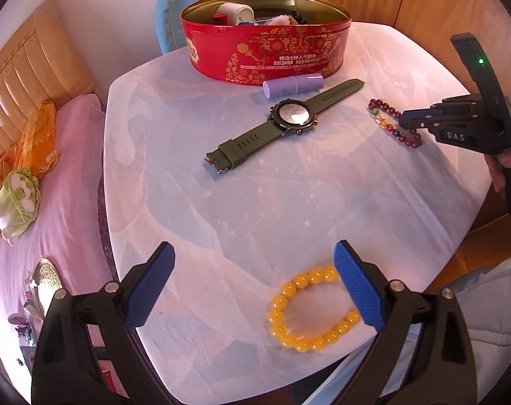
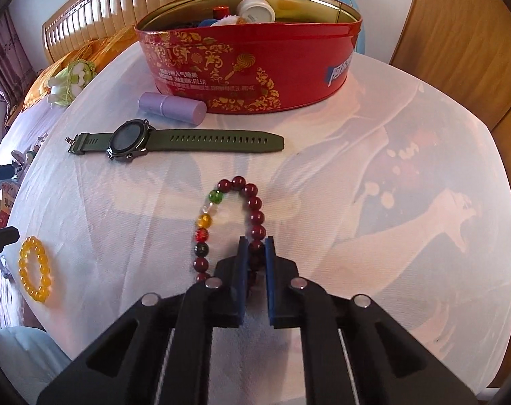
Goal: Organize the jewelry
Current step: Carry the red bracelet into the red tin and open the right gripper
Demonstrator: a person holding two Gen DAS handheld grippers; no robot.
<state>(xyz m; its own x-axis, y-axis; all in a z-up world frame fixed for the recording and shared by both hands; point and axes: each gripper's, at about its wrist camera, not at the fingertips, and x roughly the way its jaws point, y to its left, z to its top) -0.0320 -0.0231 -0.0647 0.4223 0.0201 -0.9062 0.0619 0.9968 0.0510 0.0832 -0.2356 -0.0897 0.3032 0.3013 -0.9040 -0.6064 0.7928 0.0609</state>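
Item: dark red bead bracelet point(image 2: 252, 209), with a run of green, clear, yellow and black beads on one side, lying on the white-covered table point(image 2: 356, 236) well in front of the red tin point(image 2: 248, 67); its near end sits between the blue pads of the right gripper point(image 2: 255, 246), whose jaws are drawn narrow and pinch the beads there, while the rest of the loop stretches forward from the fingertips on the cloth. Item: yellow bead bracelet point(image 1: 313, 307), a closed ring flat on the table near its front edge; it lies below the left gripper point(image 1: 255, 253), closer to that gripper's right-hand pad, which overlaps its rim in the left wrist view; the jaws stand wide apart and hold nothing, and contact with the beads cannot be told. Item: green-strapped watch point(image 1: 289, 118), laid out unbuckled between the two bracelets and the tin. Item: lilac tube point(image 1: 292, 84), on its side, just in front of the tin wall. The tin is open and holds a white jar and other small items. A bed with a pink sheet point(image 1: 53, 168) lies beside the table.
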